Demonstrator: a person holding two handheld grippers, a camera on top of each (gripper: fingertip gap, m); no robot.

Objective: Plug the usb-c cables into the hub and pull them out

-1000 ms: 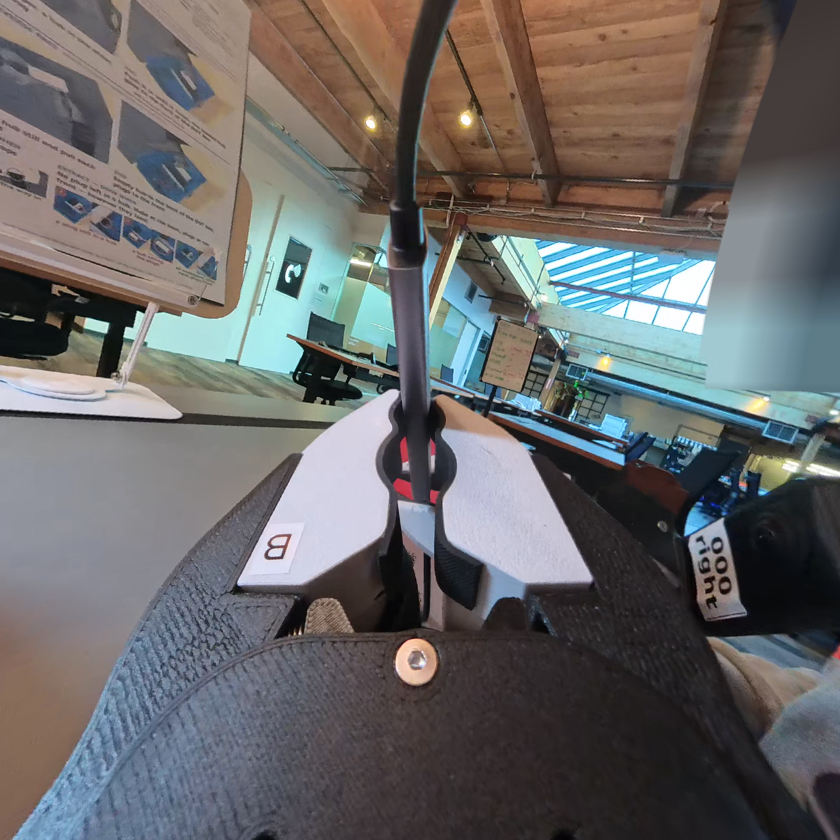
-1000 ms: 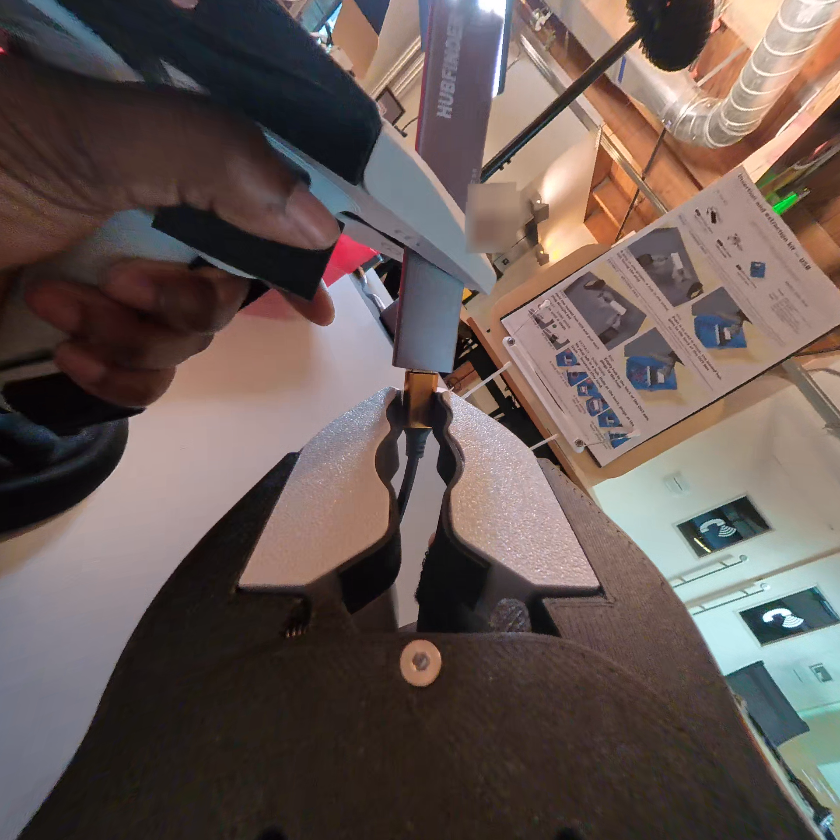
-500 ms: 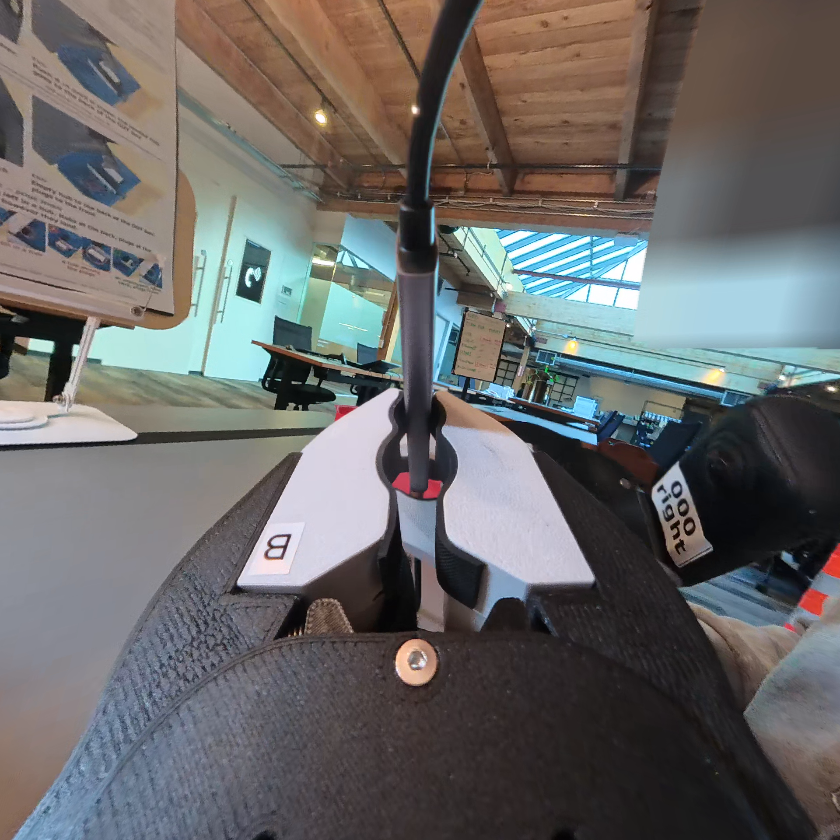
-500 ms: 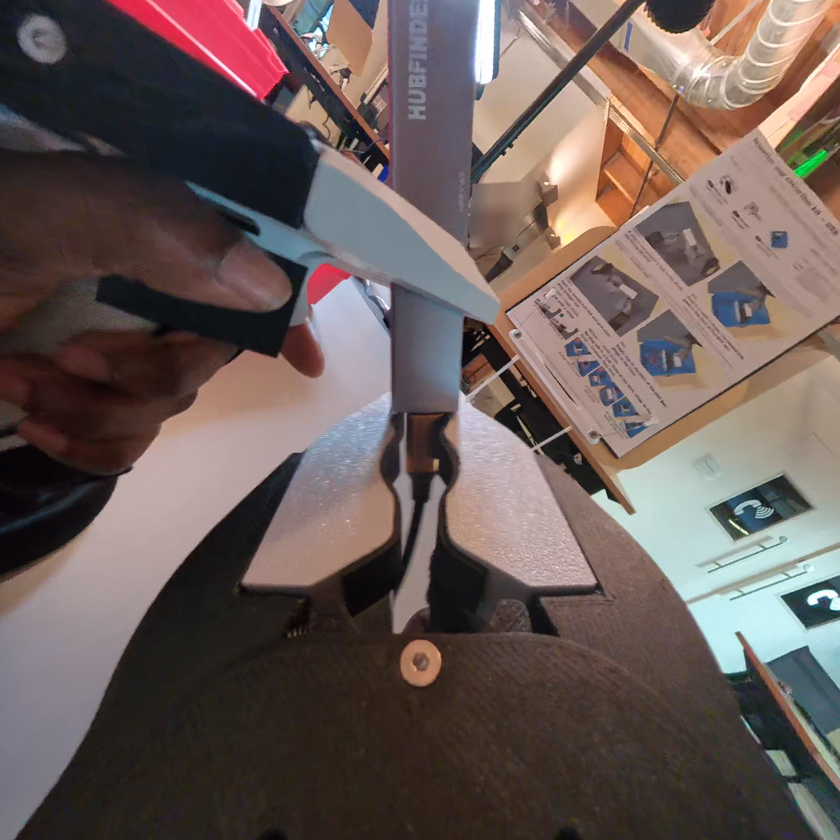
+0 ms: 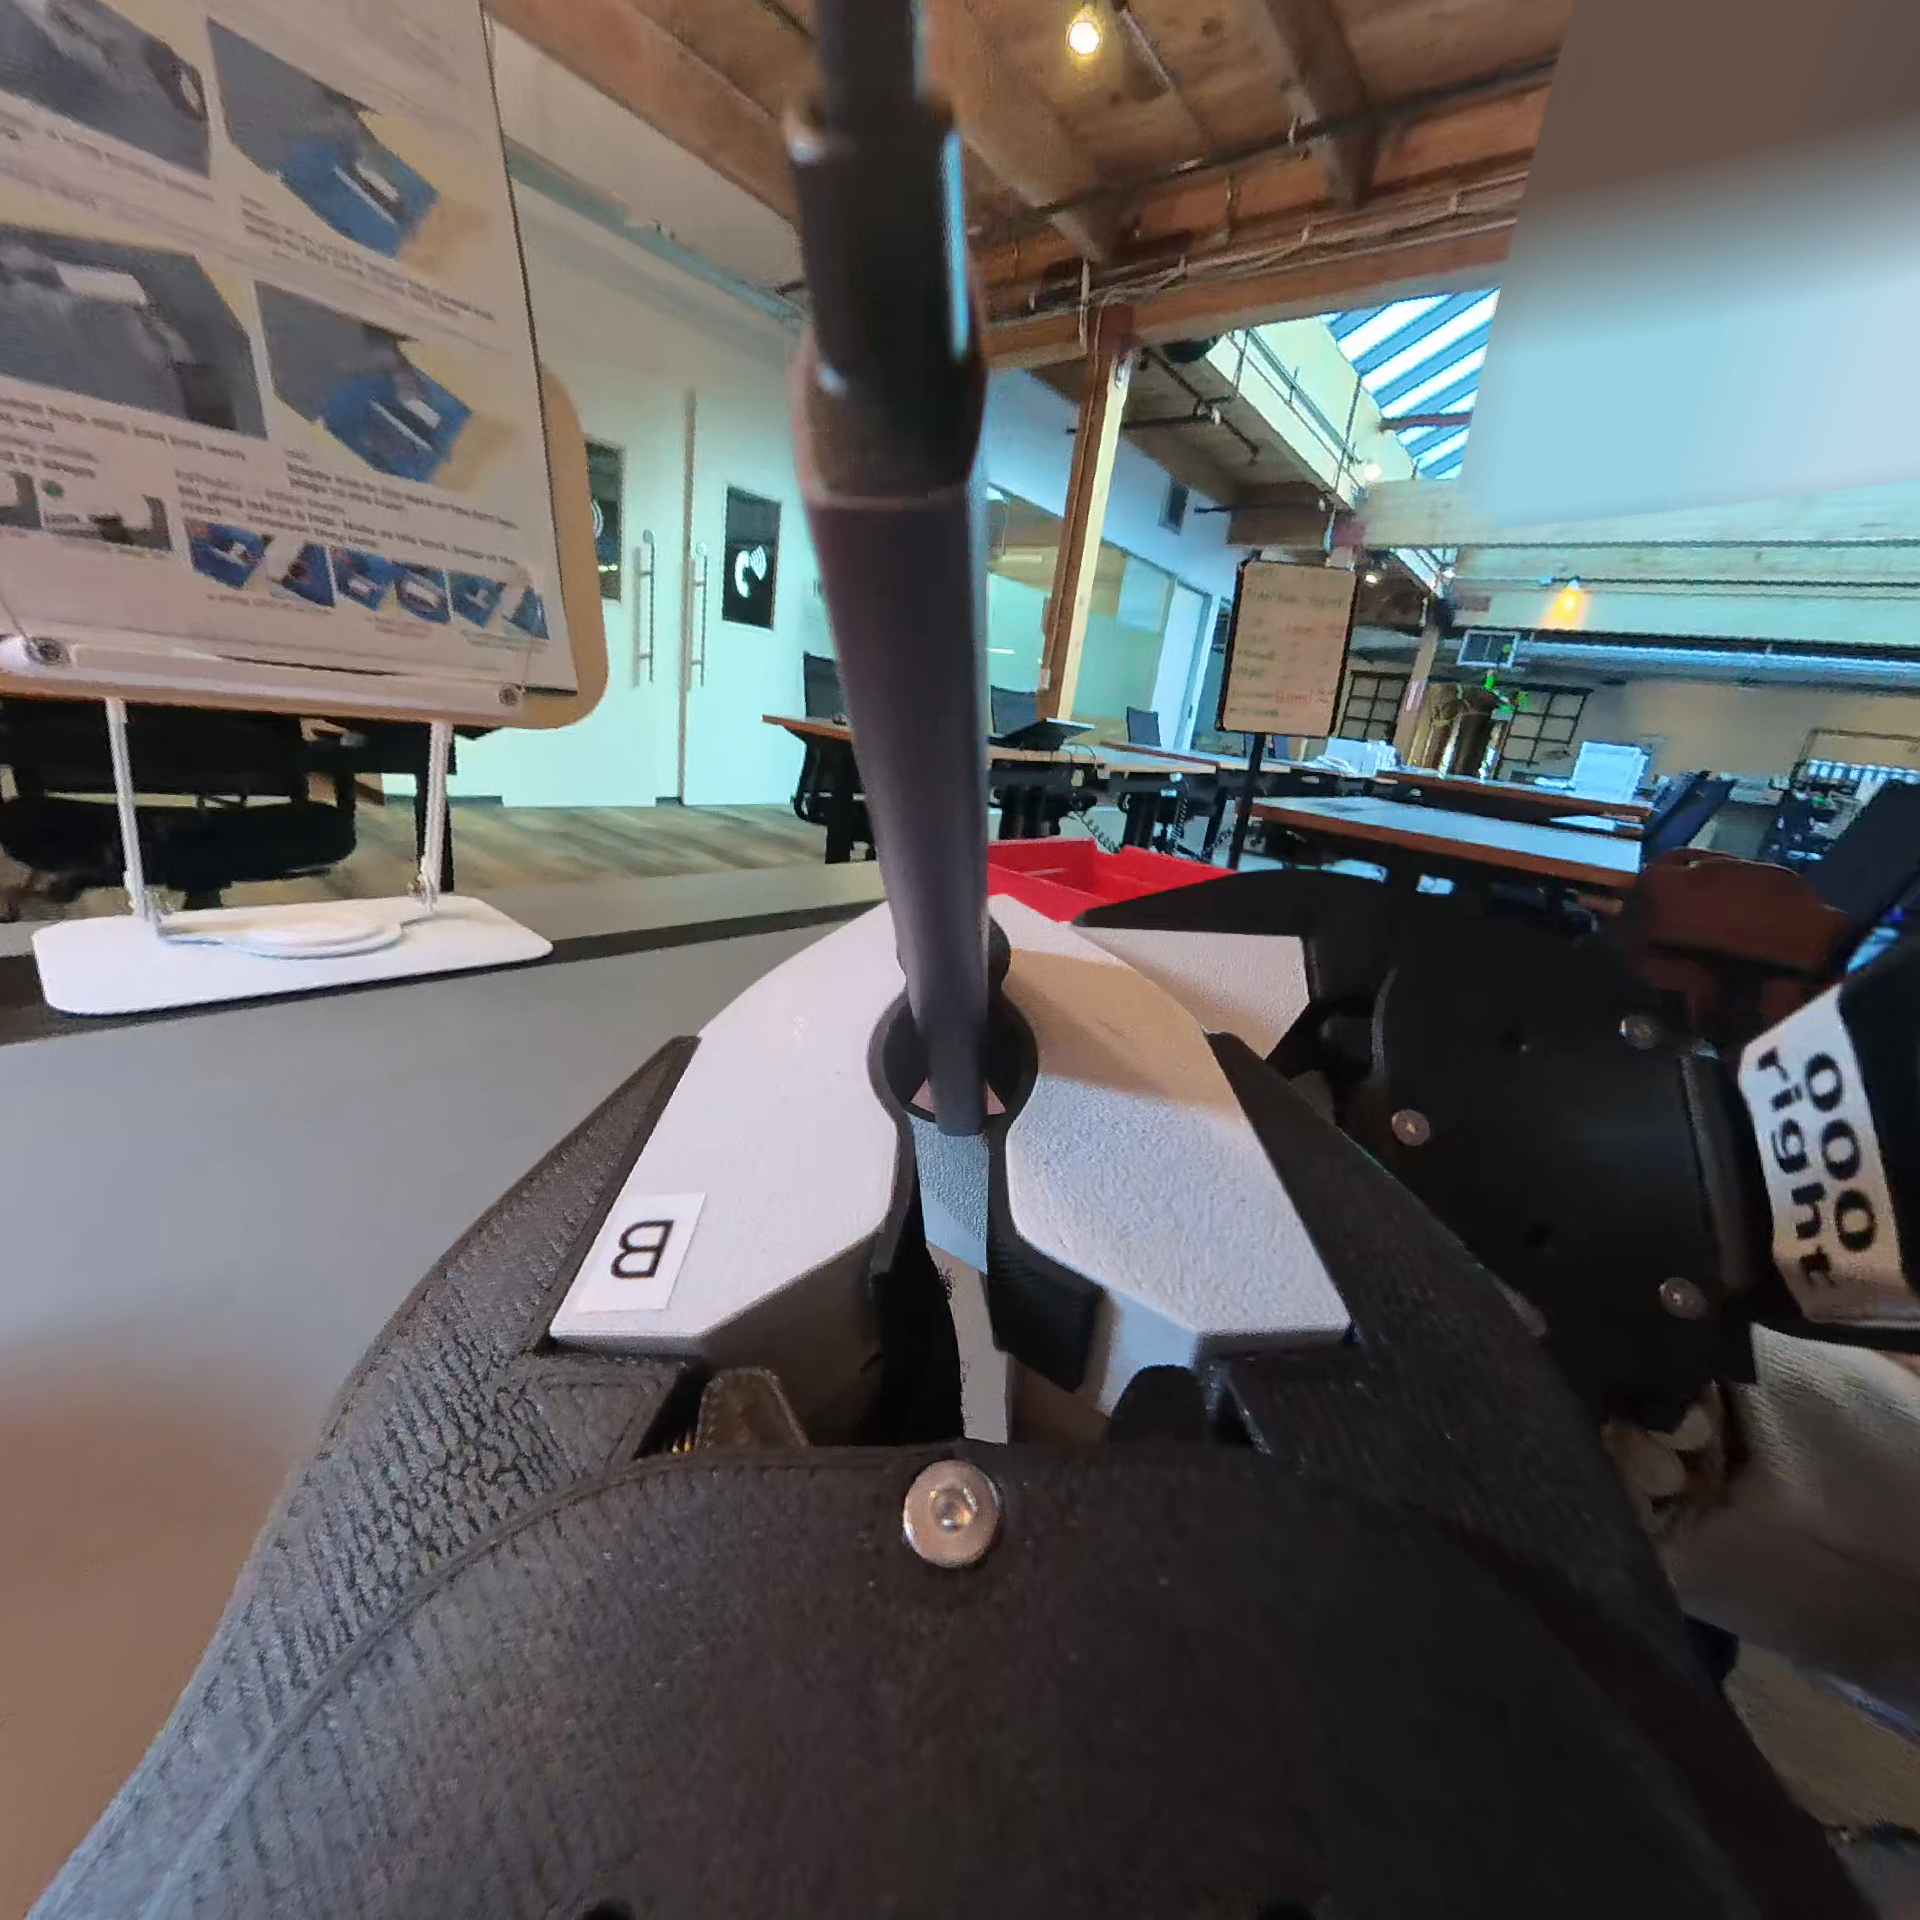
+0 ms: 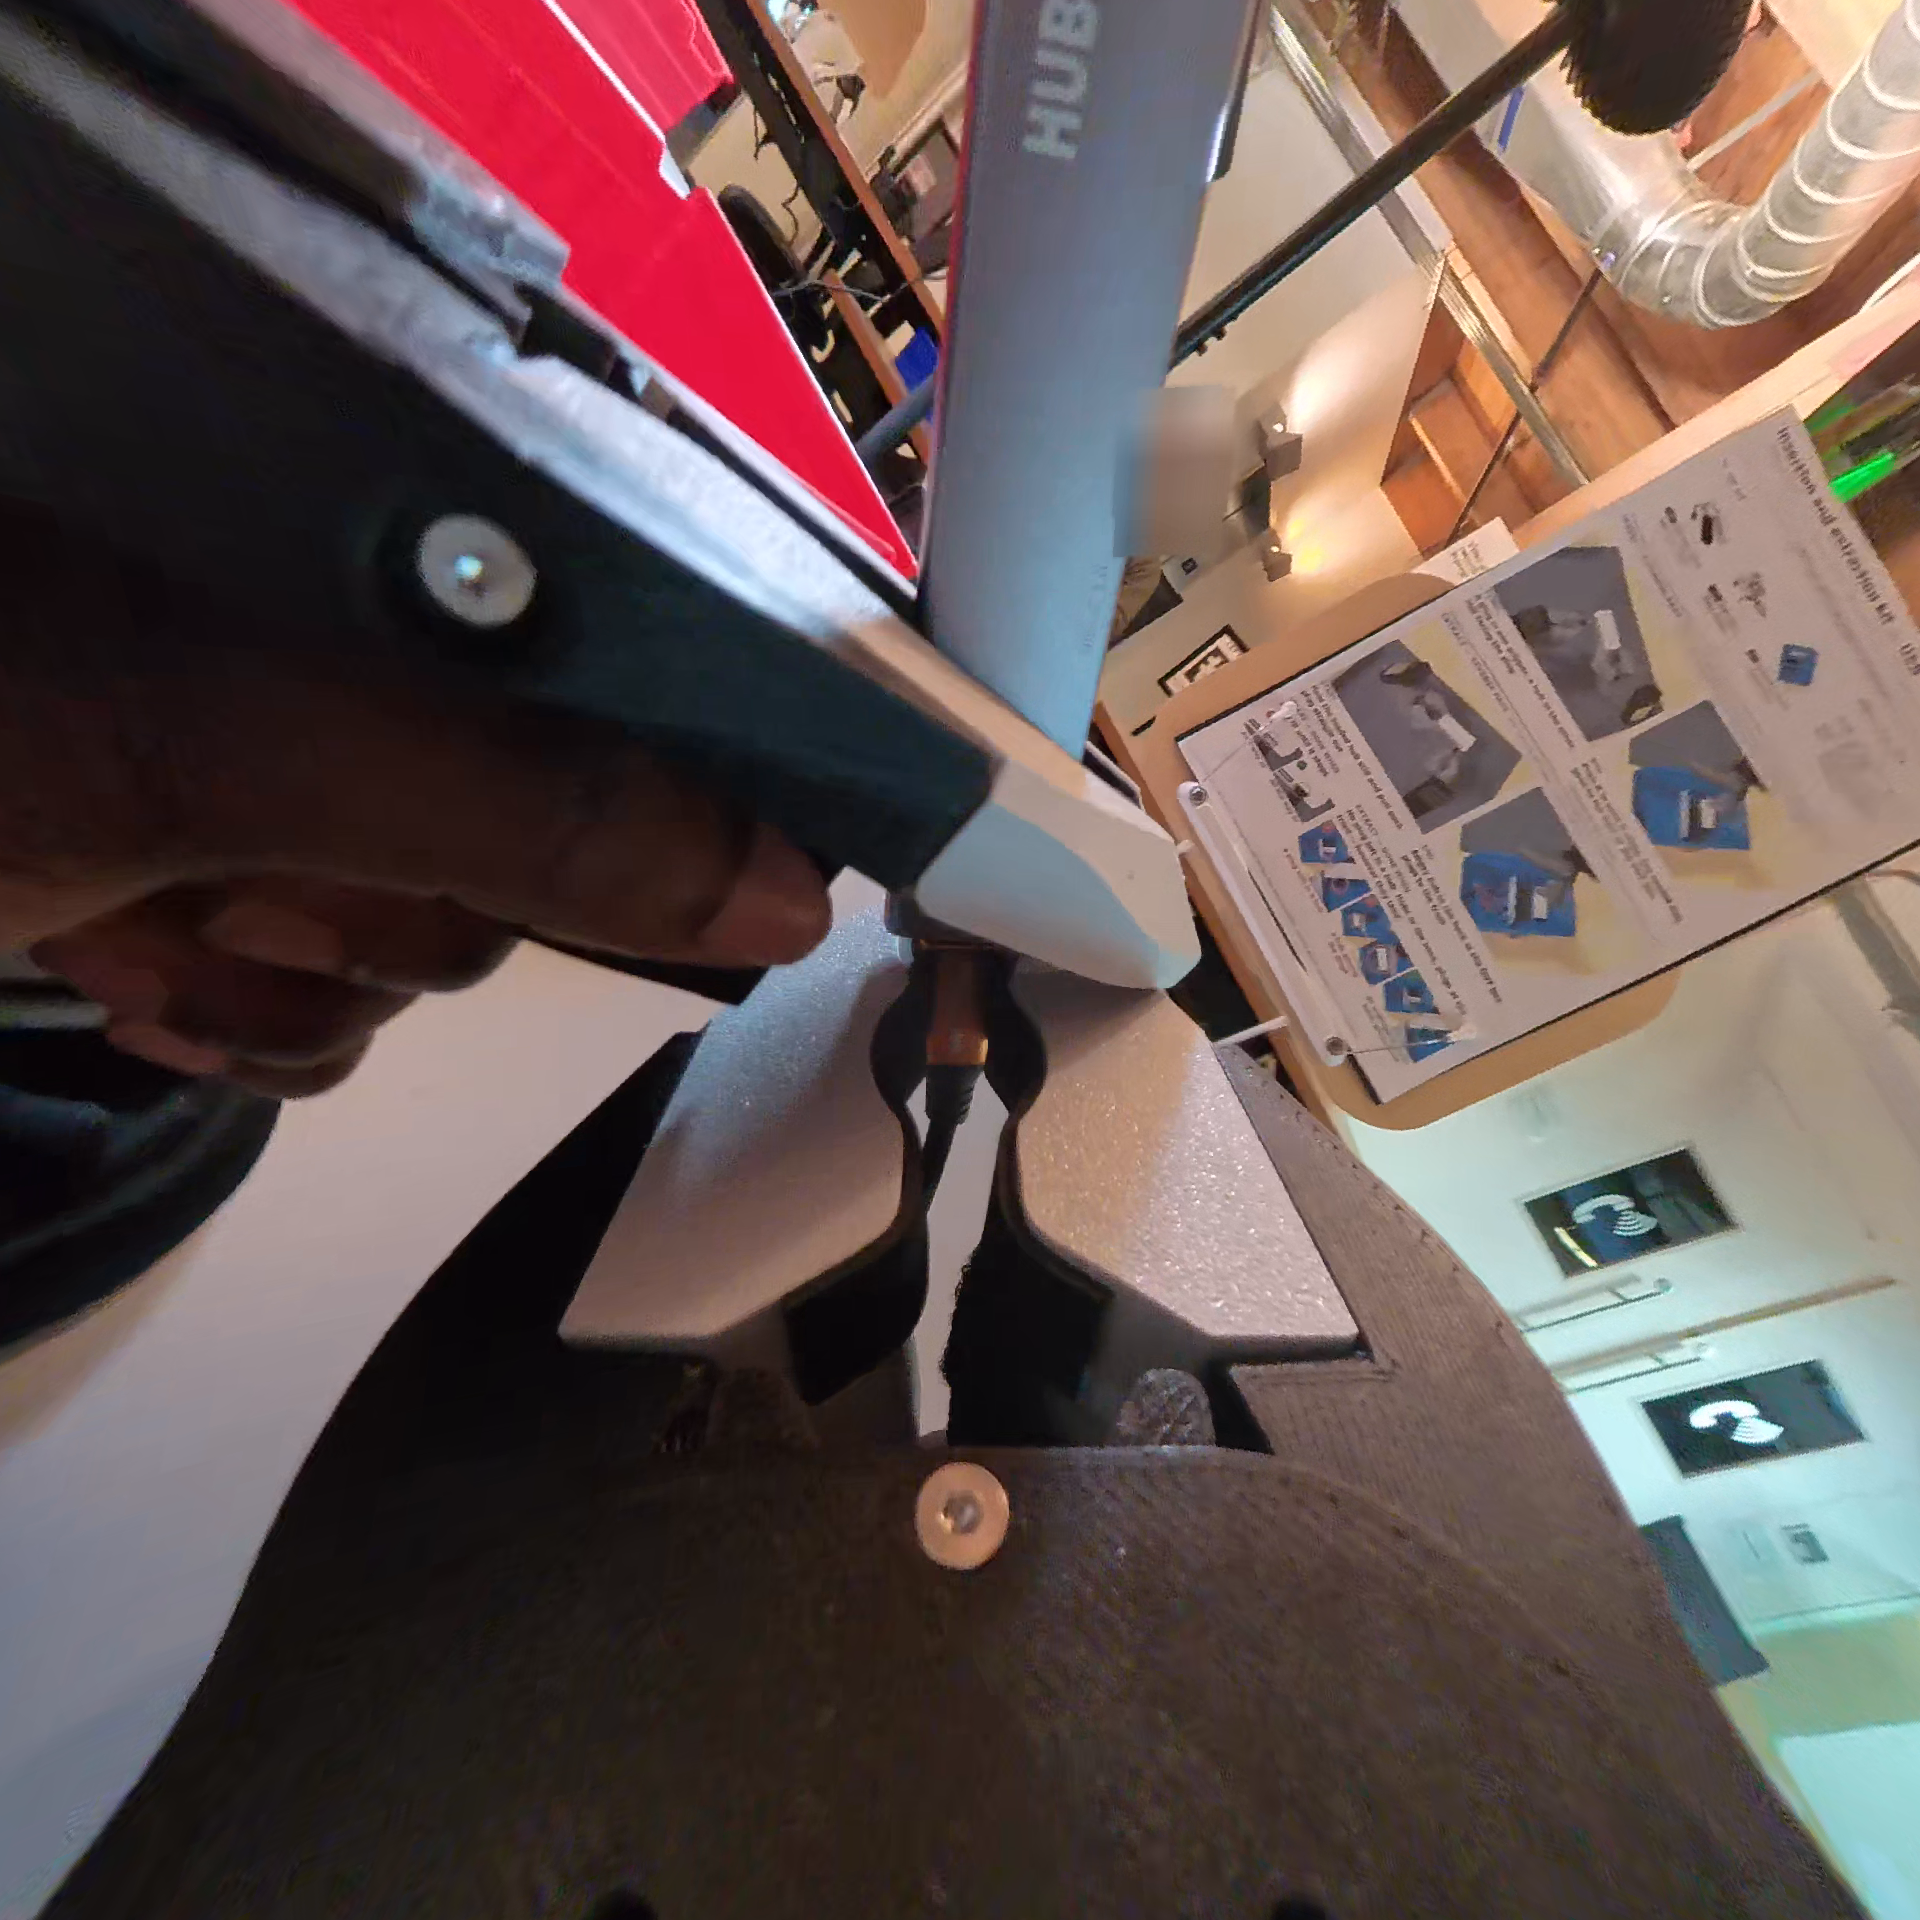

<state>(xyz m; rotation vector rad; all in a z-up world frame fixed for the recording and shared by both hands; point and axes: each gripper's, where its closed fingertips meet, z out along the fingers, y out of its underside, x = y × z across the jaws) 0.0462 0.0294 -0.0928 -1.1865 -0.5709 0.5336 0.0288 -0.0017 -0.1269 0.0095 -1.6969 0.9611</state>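
My left gripper point(image 5: 951, 1003) is shut on the grey usb-c hub point(image 5: 951, 1195), held edge-on between its jaws. The hub's own dark cable point(image 5: 894, 623) rises straight up from it. In the right wrist view the hub point(image 6: 1060, 364) is a long grey bar, with the left gripper's finger point(image 6: 1039, 894) across its lower end. My right gripper point(image 6: 951, 1013) is shut on a gold-shelled usb-c plug point(image 6: 956, 1023), whose black cable point(image 6: 940, 1127) runs back between the jaws. The plug's tip is at the hub's lower end; the joint is hidden. The right gripper point(image 5: 1174, 925) sits close beside the left.
An instruction board point(image 5: 291, 416) on a white stand is at the table's far left; it also shows in the right wrist view point(image 6: 1558, 779). A red bin point(image 5: 1081, 873) lies beyond the grippers. A person's hand point(image 6: 416, 914) holds the left gripper above the grey table point(image 5: 260, 1195). The gap from one gripper's tips to the other's is roughly 4 centimetres.
The two grippers have closed in on each other. The gold plug has moved up to the hub's lower end, which the left gripper's finger now covers. The left view has swung left.
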